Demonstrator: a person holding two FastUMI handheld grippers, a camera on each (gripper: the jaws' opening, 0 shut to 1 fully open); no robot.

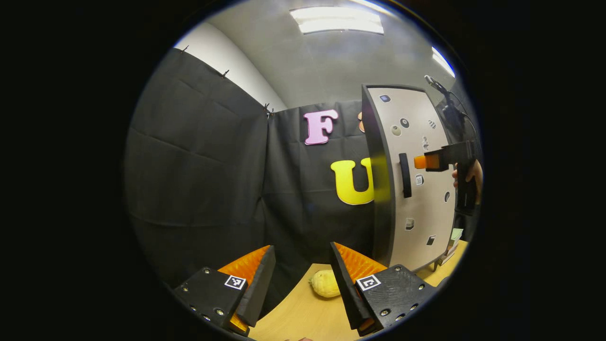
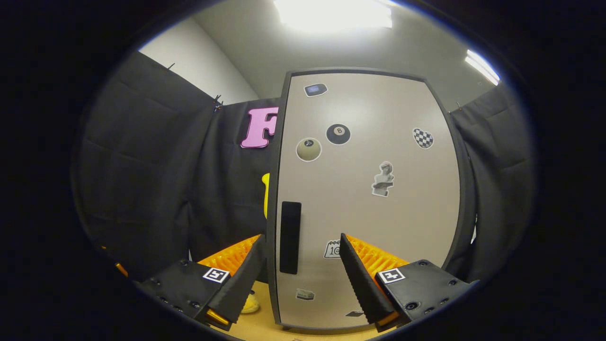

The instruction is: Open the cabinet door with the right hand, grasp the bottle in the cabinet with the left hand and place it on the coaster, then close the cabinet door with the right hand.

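The cabinet [image 1: 381, 189] stands on the table at the right of the left gripper view, its pale door [image 1: 421, 208] flat against the body. Stickers dot the door [image 2: 378, 222], and a black vertical handle [image 2: 290, 237] sits near its left edge. My right gripper [image 2: 302, 237] is open and faces the door a short way off, with the handle between its fingers' lines of sight and untouched. From the left gripper view, the right gripper [image 1: 420, 162] hovers just right of the handle [image 1: 405, 175], held by a hand [image 1: 471, 175]. My left gripper [image 1: 302, 248] is open and holds nothing, left of the cabinet.
A yellow bumpy fruit-like object [image 1: 325, 283] lies on the wooden table [image 1: 298, 315] in front of my left gripper; it also peeks out low at the cabinet's left [image 2: 249, 303]. A small stack of boxes [image 1: 452, 244] sits to the cabinet's right. Black cloth walls close the back.
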